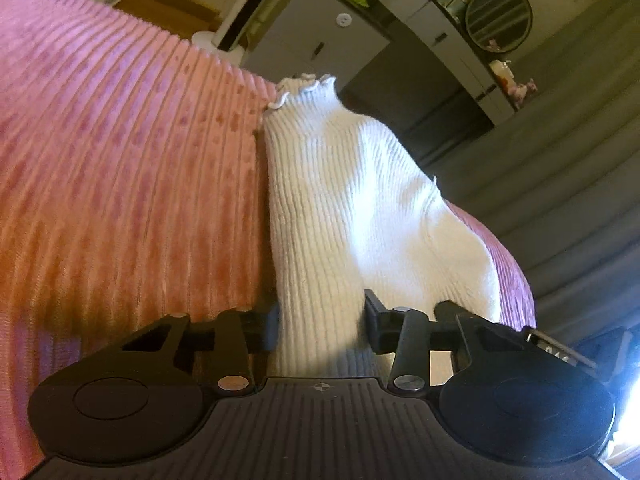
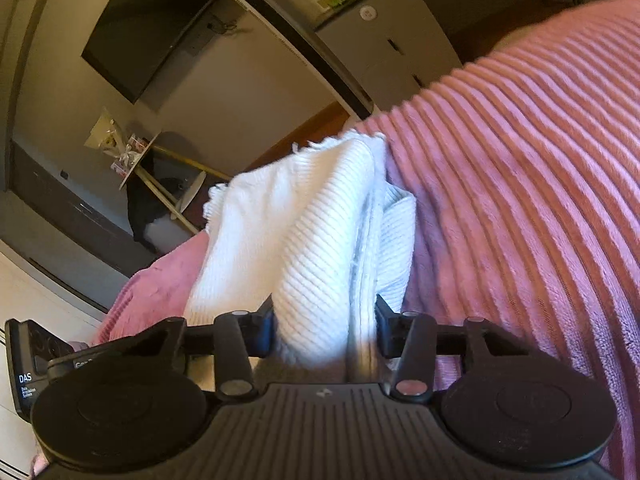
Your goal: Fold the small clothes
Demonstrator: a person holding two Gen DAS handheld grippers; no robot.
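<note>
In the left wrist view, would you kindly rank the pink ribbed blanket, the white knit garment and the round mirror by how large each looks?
1. Pink ribbed blanket, filling most of the left side.
2. White knit garment, close to the camera, so its apparent size is inflated.
3. Round mirror, far away in the background; its true size is unsure.

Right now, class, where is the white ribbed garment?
The white ribbed garment sits between both grippers' fingers in each wrist view, lying on the pink ribbed blanket near its edge.
</note>
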